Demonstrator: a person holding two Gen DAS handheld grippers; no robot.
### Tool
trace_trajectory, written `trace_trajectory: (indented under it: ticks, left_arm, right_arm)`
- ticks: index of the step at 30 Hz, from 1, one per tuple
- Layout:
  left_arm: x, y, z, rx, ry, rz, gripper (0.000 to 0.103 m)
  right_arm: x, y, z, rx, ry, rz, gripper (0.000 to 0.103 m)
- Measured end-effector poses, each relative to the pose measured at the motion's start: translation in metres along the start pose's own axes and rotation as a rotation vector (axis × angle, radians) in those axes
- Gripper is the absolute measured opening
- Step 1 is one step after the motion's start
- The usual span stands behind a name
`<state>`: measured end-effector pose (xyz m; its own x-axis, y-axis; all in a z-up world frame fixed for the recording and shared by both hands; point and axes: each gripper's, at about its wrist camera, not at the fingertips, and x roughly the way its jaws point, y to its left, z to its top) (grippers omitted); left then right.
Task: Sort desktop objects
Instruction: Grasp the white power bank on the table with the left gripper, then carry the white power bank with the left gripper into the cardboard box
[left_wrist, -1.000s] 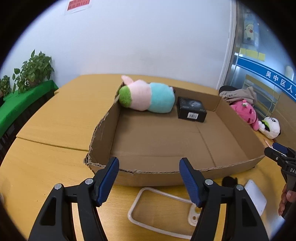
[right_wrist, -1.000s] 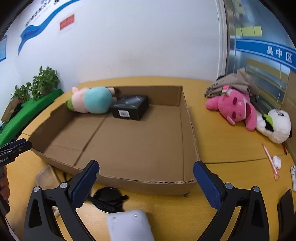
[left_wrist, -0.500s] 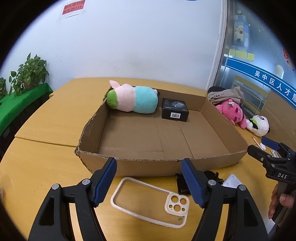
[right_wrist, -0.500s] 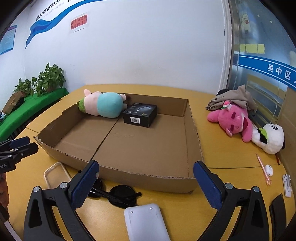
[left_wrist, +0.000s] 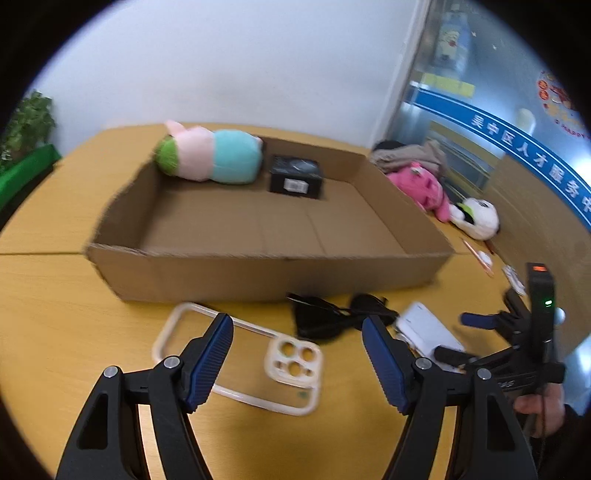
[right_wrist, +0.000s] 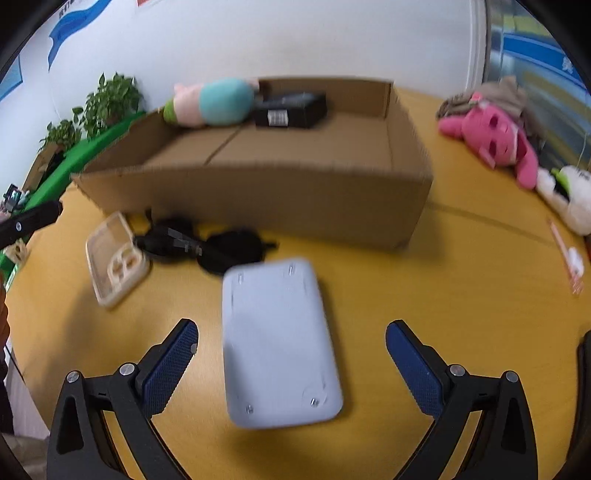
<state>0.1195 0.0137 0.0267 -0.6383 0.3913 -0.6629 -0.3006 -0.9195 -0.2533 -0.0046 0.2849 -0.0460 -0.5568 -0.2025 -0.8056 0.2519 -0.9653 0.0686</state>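
Left gripper: jaws wide apart, empty, above the phone case on the worktop. Right gripper: jaws wide apart, straddling the white pack without touching, near the box.

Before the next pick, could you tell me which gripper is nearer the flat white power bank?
Right. The right gripper straddles the flat white power bank, jaws open; the left gripper hovers over the clear phone case beside it.
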Motion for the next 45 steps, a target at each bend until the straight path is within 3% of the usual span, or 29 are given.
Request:
trace_trajectory:
  ticks: [5,10,14,15,20,22,24,28,36,45]
  left_arm:
    - [0.023,-0.026,-0.008,0.008,0.081,-0.131,0.072]
    - [0.038,-0.044,-0.018,-0.006,0.146,-0.228,0.072]
    - [0.053,-0.053,-0.02,-0.04,0.199,-0.298,0.071]
    - [0.058,-0.055,-0.02,-0.052,0.215,-0.318,0.07]
    - [0.087,-0.065,-0.025,-0.103,0.325,-0.393,0.046]
    - [0.098,-0.067,-0.029,-0.119,0.366,-0.38,0.036]
    - [0.105,-0.064,-0.033,-0.142,0.389,-0.362,0.033]
    - [0.106,-0.054,-0.035,-0.199,0.393,-0.379,0.03]
    - [0.083,-0.059,-0.028,-0.14,0.351,-0.358,0.021]
    - [0.032,-0.055,0.008,-0.073,0.212,-0.321,0.021]
  right_arm:
    - [0.021,0.014,-0.02,-0.073,0.071,-0.034,0.103]
    - [0.014,0.022,-0.031,-0.09,0.024,-0.028,0.097]
    - [0.006,0.02,-0.029,-0.039,0.013,0.009,0.072]
    - [0.005,0.017,-0.027,-0.008,0.015,0.044,0.071]
    - [0.0,0.021,-0.032,0.045,0.001,0.114,0.07]
    - [-0.003,0.02,-0.035,0.103,-0.013,0.187,0.068]
    - [-0.006,0.021,-0.039,0.124,-0.025,0.208,0.066]
    - [-0.007,0.026,-0.041,0.128,-0.027,0.244,0.064]
    - [-0.009,0.033,-0.038,0.116,-0.033,0.222,0.064]
    - [-0.043,0.058,-0.003,0.043,-0.166,0.209,0.063]
